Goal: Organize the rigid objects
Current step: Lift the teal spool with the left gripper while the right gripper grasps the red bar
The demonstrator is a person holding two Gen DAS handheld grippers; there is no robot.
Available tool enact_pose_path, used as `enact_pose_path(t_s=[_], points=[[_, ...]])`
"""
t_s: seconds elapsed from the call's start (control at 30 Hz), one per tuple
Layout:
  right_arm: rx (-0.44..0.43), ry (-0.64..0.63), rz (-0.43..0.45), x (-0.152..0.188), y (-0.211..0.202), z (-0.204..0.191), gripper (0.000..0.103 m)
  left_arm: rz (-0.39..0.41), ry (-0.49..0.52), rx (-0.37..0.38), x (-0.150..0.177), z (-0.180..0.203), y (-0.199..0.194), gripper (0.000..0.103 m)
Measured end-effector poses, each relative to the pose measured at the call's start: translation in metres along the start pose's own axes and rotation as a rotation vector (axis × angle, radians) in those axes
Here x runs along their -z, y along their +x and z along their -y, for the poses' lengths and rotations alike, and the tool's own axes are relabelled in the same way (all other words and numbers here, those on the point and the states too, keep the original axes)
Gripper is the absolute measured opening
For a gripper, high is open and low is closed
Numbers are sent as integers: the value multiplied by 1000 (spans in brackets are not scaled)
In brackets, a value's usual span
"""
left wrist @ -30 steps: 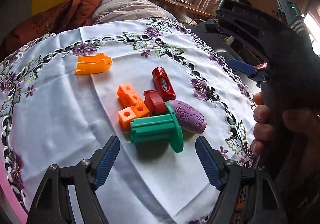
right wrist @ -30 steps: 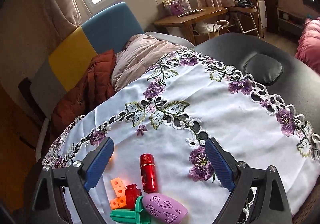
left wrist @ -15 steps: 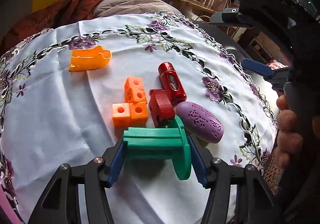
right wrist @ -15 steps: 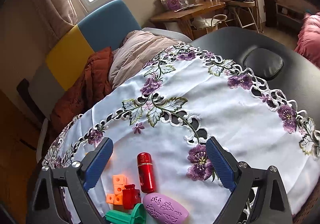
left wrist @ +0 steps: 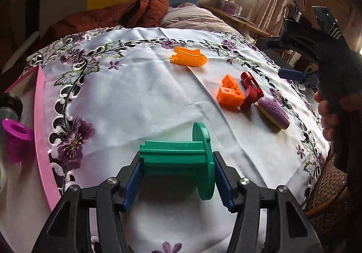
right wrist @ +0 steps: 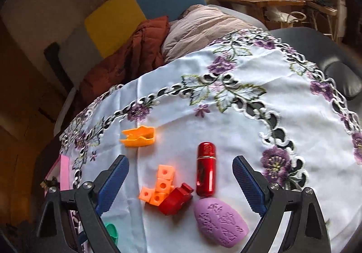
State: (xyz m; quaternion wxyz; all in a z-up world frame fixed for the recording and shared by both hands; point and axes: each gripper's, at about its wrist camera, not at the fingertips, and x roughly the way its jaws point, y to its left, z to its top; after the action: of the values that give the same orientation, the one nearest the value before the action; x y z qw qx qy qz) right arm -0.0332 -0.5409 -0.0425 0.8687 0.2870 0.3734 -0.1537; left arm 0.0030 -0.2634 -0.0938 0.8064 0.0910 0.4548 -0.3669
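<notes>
My left gripper (left wrist: 176, 182) is shut on a green spool (left wrist: 181, 160) and holds it above the white embroidered cloth (left wrist: 135, 99). On the cloth to the right lie orange cubes (left wrist: 229, 92), a red block (left wrist: 251, 96), a red capsule (left wrist: 250, 79), a purple egg-shaped piece (left wrist: 273, 112) and an orange boat shape (left wrist: 189, 59). My right gripper (right wrist: 181, 185) is open above the orange cubes (right wrist: 159, 187), red block (right wrist: 175, 199), red capsule (right wrist: 205, 169) and purple piece (right wrist: 220, 222). The orange boat shape (right wrist: 139, 136) lies further off.
A pink box (left wrist: 43, 135) stands at the cloth's left edge, with a magenta ring-shaped piece (left wrist: 17, 133) inside. Its pink edge shows in the right wrist view (right wrist: 64, 171). A rust jacket (right wrist: 126, 60) and a pillow (right wrist: 203, 26) lie beyond the table. A wicker surface (left wrist: 325, 189) lies to the right.
My left gripper closed on the green spool, lifted it and carried it left, away from the cluster. My right gripper moved down over the cluster and stayed open.
</notes>
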Motion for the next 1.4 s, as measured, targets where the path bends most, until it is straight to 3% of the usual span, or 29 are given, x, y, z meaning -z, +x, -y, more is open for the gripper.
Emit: enact_pose_path(t_s=[0.1,0.23,0.37,0.53,0.63,0.7,0.73,0.93,0.97,1.0,1.07,1.13,1.23,1.4], points=[[-60,-51,-65,5,13,-16,91,7,-7,-1,-1,-1,1,59],[-23,-98,-87,9,23,-28,89,13,-14,0,-3,-1,4,59],[16,-78,-131,12,32,-21,71,11,-20,9,-7,-2,7,59],[38,-97,-171,16,37,-22,70,0,-34,-2,-11,-6,12,64],[26,-131,-214,21,44,-27,48,-2,-42,2,-10,-8,16,64],[-31,-153,-251,24,48,-32,27,1,-26,-8,-9,-5,15,63],[-68,-159,-274,26,50,-36,26,4,-26,-9,-8,-5,15,63],[-100,-208,-318,33,55,-48,27,12,-31,-22,-3,-8,9,63],[-97,-193,-317,33,55,-45,36,14,-28,-26,-3,-8,8,63],[-91,-179,-319,32,54,-42,51,14,-27,-27,-2,-8,8,63],[-88,-167,-320,31,53,-40,66,11,-24,-32,-2,-7,7,63],[-85,-177,-313,32,51,-42,68,10,-21,-35,-1,-7,7,63],[-65,-192,-316,34,49,-43,84,5,-8,-52,-1,-5,8,61],[-55,-224,-331,39,43,-48,86,7,-12,-44,0,-7,7,61]])
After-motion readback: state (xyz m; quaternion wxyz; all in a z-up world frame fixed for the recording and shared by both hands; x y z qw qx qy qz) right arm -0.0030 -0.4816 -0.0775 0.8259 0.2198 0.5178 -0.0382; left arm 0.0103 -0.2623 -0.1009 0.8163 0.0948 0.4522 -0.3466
